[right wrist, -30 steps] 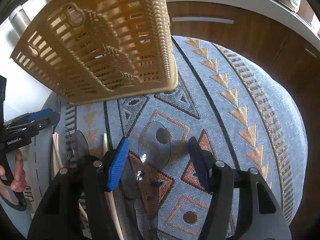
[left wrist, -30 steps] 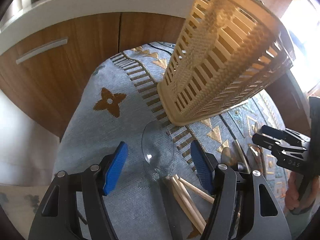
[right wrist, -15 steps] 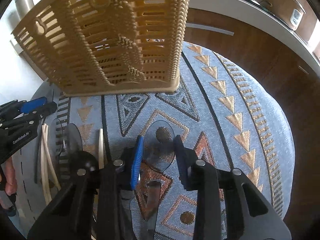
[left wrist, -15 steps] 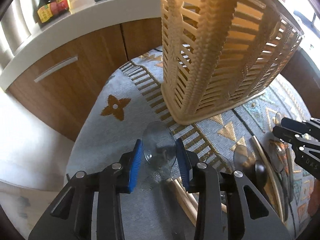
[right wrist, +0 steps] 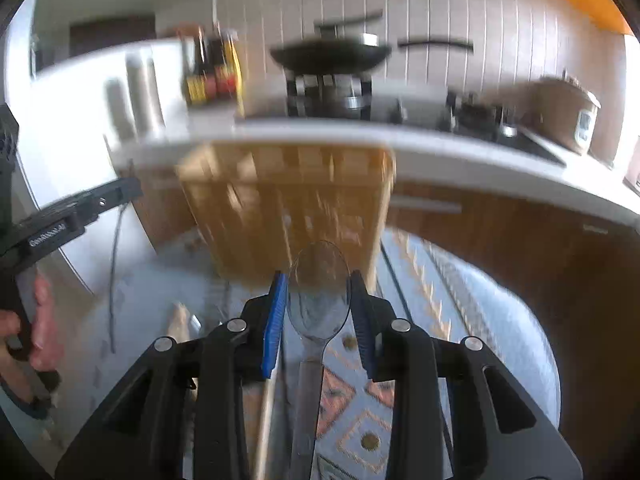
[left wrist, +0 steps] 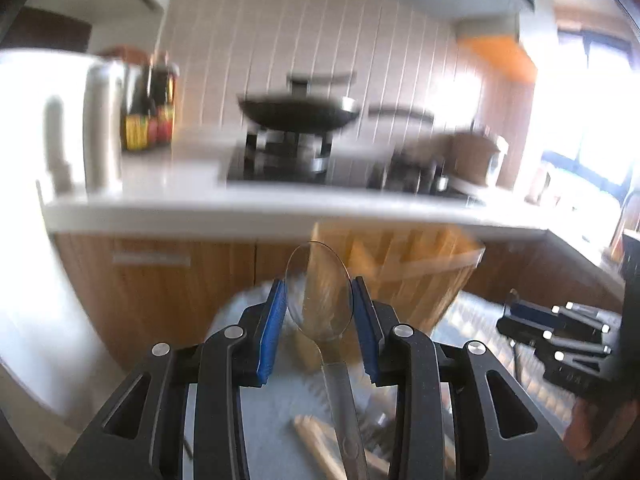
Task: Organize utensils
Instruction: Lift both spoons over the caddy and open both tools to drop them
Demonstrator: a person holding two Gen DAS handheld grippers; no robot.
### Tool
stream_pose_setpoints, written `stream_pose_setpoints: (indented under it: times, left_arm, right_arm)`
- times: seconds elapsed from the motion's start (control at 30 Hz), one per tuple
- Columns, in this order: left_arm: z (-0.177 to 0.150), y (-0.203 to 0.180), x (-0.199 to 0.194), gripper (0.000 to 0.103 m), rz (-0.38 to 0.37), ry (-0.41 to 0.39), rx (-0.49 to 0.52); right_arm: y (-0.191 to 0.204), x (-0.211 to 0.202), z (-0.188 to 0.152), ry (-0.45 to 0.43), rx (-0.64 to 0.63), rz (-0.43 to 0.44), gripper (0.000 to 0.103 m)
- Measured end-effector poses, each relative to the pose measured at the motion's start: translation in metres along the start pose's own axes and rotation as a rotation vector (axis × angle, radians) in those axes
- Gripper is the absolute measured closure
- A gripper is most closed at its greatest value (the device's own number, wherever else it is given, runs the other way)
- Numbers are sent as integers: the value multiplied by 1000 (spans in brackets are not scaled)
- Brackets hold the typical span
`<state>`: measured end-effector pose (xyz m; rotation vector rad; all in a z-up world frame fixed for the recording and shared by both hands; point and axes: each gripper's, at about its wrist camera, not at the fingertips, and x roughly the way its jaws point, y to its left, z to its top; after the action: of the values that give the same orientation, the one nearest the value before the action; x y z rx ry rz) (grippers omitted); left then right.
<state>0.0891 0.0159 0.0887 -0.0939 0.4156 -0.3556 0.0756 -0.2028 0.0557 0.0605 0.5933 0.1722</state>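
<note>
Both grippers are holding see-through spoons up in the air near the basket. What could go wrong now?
The left gripper and right gripper each pinch a clear spoon only by the bowl's edges, so one might slip or swing loose. The long handle hangs down and could catch the chopsticks on the table. The basket looks light; a bump going in might tip it.

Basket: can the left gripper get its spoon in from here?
Probably yes. The left gripper is shut on a clear spoon, bowl forward, and the basket stands just ahead on the cloth with nothing between. The right gripper sits off to the side, clear of that path.
</note>
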Motion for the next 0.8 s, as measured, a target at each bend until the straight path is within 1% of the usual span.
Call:
stream_pose_setpoints:
  times: [0.07, 0.1, 0.13, 0.17, 0.23, 0.27, 0.3, 0.33, 0.37, 0.4, 0.43, 0.53, 0.6, 0.73, 0.8]
  left_arm:
    - [22, -4, -6, 71, 4, -88, -4]
    - [32, -7, -3, 71, 16, -126, -2]
    - [40, -10, 2, 71, 23, -150, -3]
    - [52, -13, 3, 71, 29, -183, -5]
    - [67, -16, 11, 71, 34, -220, -7]
    - [75, -20, 13, 71, 49, -250, 4]
    - [79, -22, 17, 71, 62, -270, 17]
    - [84, -26, 19, 71, 76, -292, 31]
    - [88, -26, 20, 71, 85, -307, 39]
    - [93, -26, 24, 71, 98, -328, 44]
    - [95, -28, 27, 71, 112, -345, 46]
    - [98, -32, 42, 71, 150, -381, 48]
    - [95, -33, 54, 71, 162, -387, 56]
    - [82, -32, 76, 71, 172, -376, 72]
    - [73, -32, 84, 71, 186, -372, 81]
  right_arm:
    - [-2, -11, 18, -81, -3, -4, 74]
    - [-1, -16, 30, -128, -3, -14, 74]
    - [-1, -21, 43, -182, -3, -21, 74]
    - [-3, -21, 54, -212, -2, -27, 74]
    - [-7, -25, 78, -302, 15, -46, 74]
    - [-11, -24, 90, -342, 27, -55, 74]
    - [-15, -16, 102, -382, 33, -81, 74]
    - [-16, -15, 106, -419, 30, -111, 74]
    - [-16, -12, 112, -467, 27, -155, 74]
    - [-16, -4, 117, -508, 31, -221, 74]
    - [-18, 5, 122, -531, 33, -257, 74]
    - [-22, 30, 129, -552, 44, -288, 74]
    - [-23, 51, 130, -529, 51, -279, 74]
    - [-19, 68, 117, -551, 11, -336, 74]
    - [-18, 75, 109, -539, 6, -327, 74]
